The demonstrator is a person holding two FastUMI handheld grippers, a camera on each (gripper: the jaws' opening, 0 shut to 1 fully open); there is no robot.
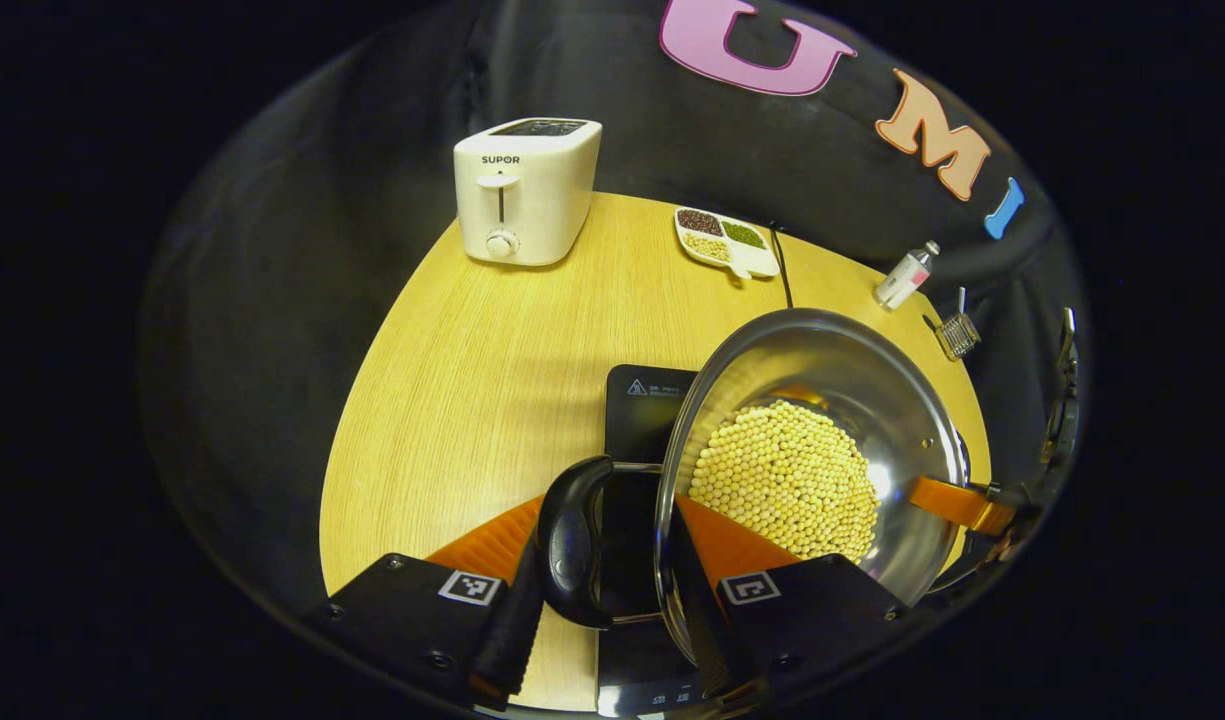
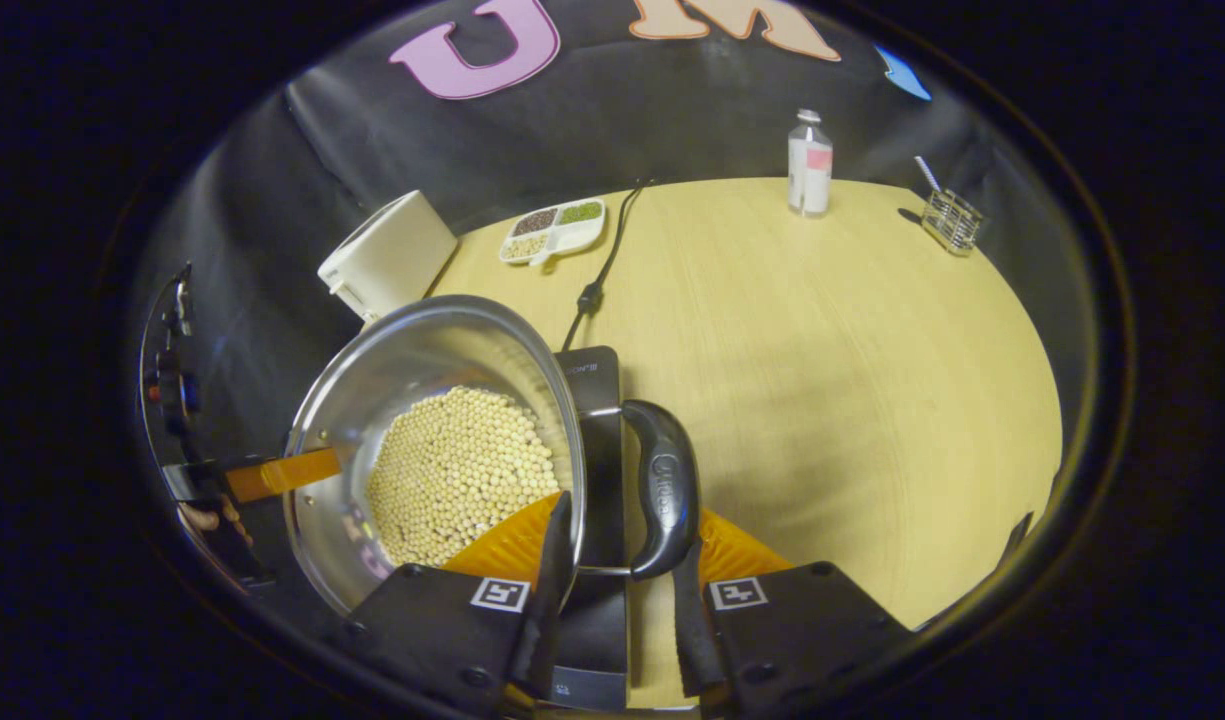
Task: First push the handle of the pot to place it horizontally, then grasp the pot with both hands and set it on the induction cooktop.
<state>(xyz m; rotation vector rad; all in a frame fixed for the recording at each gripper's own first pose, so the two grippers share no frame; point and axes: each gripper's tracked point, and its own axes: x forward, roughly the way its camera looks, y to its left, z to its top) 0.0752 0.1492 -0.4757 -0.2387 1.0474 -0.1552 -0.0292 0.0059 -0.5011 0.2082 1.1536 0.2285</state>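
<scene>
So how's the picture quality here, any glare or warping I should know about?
Left gripper view: a bright glare spot on the steel pot wall beside the beans; the table edge bows from fisheye distortion. Right gripper view: the toaster and bottle lean with the same curvature; the pot handle casts a soft shadow; the picture is sharp throughout.

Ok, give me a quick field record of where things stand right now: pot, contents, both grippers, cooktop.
pot: steel pot over the induction cooktop; contact not clear
contents: pale round beans
left gripper: left gripper spans the pot's rim and black side handle
right gripper: right gripper spans the opposite rim and black handle
table: toaster, divided dish, bottle, wire basket
</scene>
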